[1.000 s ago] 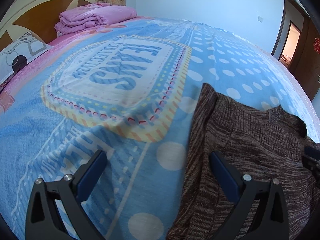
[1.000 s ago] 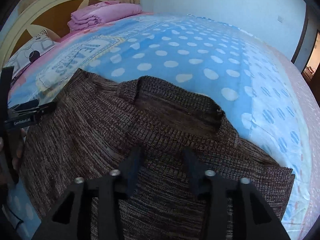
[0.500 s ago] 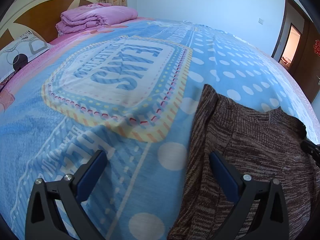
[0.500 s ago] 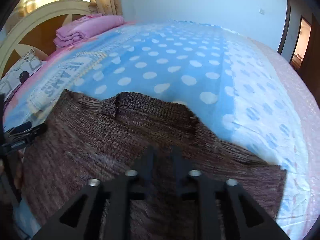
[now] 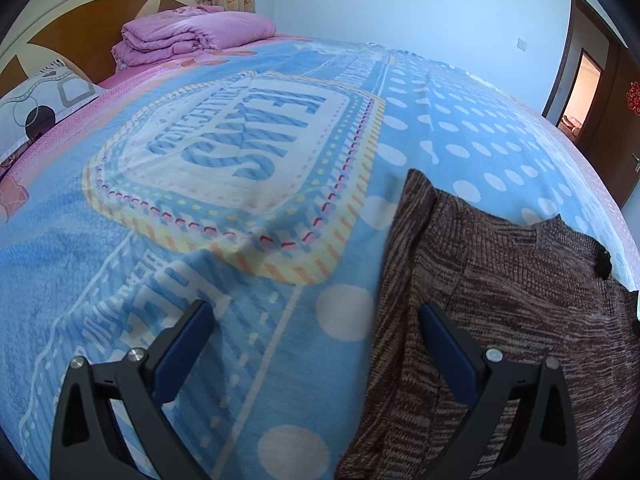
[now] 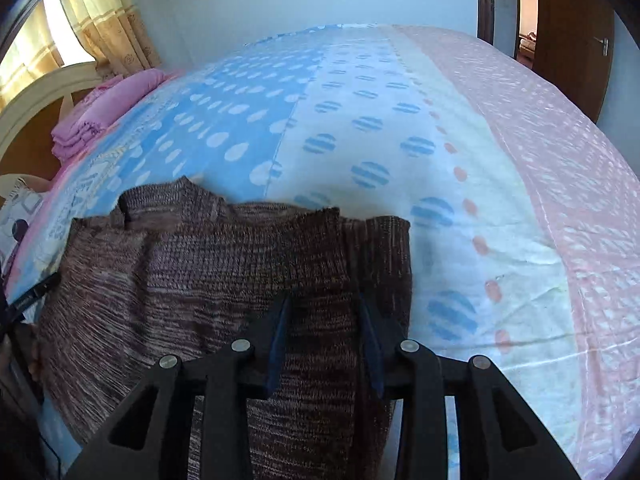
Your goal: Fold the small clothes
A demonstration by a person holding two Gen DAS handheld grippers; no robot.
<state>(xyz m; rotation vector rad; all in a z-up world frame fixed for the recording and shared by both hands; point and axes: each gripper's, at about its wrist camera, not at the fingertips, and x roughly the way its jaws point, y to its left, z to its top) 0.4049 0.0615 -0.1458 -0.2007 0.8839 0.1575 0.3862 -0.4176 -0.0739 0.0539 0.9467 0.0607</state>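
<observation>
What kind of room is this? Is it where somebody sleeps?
Yes, it looks like a bedroom. There is a big bed under a blue dotted bedspread, with a curved wooden headboard and a pillow at one end. A folded pink quilt sits on it, and a brown knit sweater lies waiting to be folded.

A brown marled knit sweater (image 5: 520, 288) lies flat on the blue polka-dot bedspread (image 5: 200, 240) near the bed's front edge. Behind it to the left, a folded pink quilt (image 5: 188, 38) sits before the arched wooden headboard (image 5: 76, 28), a patterned pillow (image 5: 36, 108) beside it. A dark wooden door (image 6: 572, 32) stands behind the bed to the right.
</observation>
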